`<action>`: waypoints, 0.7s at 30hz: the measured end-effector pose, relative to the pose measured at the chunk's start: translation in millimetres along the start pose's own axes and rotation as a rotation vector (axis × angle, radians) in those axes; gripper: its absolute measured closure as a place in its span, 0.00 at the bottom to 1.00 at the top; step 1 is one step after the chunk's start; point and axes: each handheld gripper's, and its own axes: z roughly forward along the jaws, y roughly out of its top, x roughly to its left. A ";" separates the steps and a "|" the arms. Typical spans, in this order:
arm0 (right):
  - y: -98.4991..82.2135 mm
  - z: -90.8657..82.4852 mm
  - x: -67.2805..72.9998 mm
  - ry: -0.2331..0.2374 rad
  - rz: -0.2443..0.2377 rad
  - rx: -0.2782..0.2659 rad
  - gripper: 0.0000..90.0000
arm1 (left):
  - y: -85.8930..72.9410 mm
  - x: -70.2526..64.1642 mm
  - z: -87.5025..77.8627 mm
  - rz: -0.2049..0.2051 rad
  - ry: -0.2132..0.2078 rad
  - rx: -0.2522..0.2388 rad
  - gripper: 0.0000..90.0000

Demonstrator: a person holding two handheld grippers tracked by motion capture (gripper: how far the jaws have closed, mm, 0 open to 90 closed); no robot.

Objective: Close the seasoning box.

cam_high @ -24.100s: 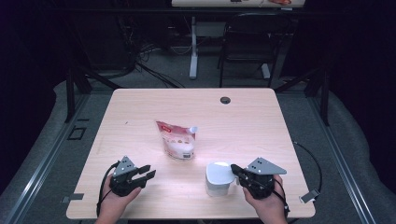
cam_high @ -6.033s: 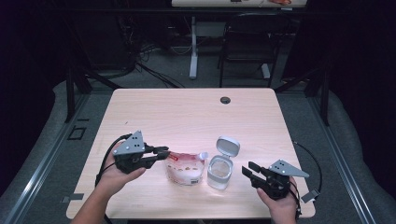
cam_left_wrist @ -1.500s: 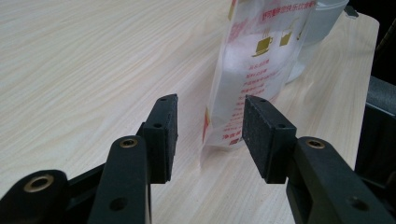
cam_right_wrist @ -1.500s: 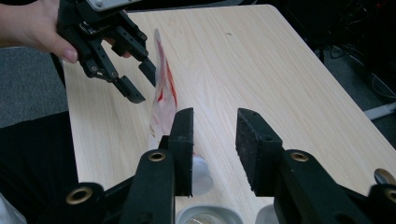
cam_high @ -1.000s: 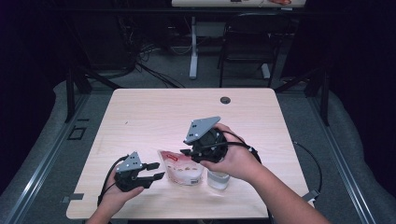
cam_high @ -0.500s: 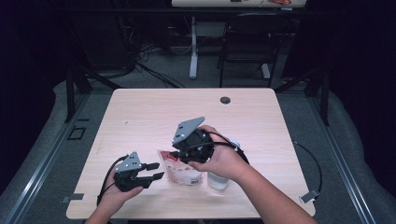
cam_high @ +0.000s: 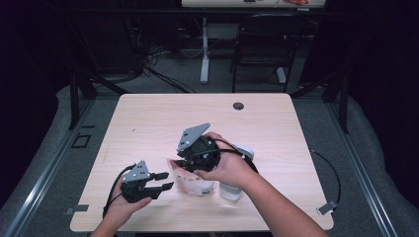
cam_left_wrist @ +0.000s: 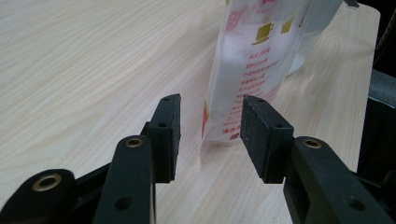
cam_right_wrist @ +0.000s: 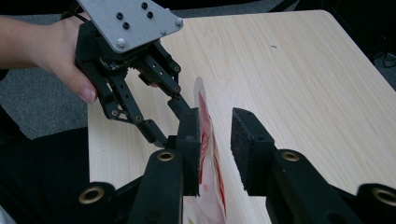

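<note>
**Both grippers at the pouch**

Your left gripper [cam_high: 160, 182] sits nearest you, low over the table [cam_high: 148, 118], just to the left of the pouch [cam_high: 195, 180]. Its jaws stand wide apart and hold nothing; in the left gripper view the pouch [cam_left_wrist: 252, 70] stands upright just beyond the pads, its bottom corner in line with the gap but clear of both.

The pouch, printed red on white with white powder inside, stands on the table near your edge. Your right gripper [cam_high: 184, 165] comes down on the pouch's top from above and behind. In the right gripper view the pouch's top edge [cam_right_wrist: 205, 140] runs up between the jaws, lying against one pad, with a gap to the other. Those jaws have just been closing; they are not yet clamped, so the pouch is between them and not gripped.

Just right of the pouch stands a clear jar [cam_high: 231, 190], partly behind your right hand [cam_high: 227, 168]. Beyond the pouch, near the table's far edge, is a small dark hole [cam_high: 238, 105].
</note>
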 end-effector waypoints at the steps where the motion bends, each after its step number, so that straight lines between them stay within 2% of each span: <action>1: 0.0 0.3 0.0 0.002 -0.001 0.000 0.81 | -0.1 0.4 -0.2 0.001 0.001 0.000 0.65; 12: 0.6 7.7 -0.9 0.025 0.009 0.040 0.84 | -0.3 0.5 0.7 0.006 0.001 0.008 0.65; 16: 0.3 9.8 -0.2 0.016 -0.004 0.053 0.89 | -0.6 1.1 0.4 0.002 0.002 0.008 0.65; 21: 0.4 10.7 -2.2 0.019 0.002 0.060 0.90 | -0.8 1.1 1.1 0.000 0.001 0.007 0.65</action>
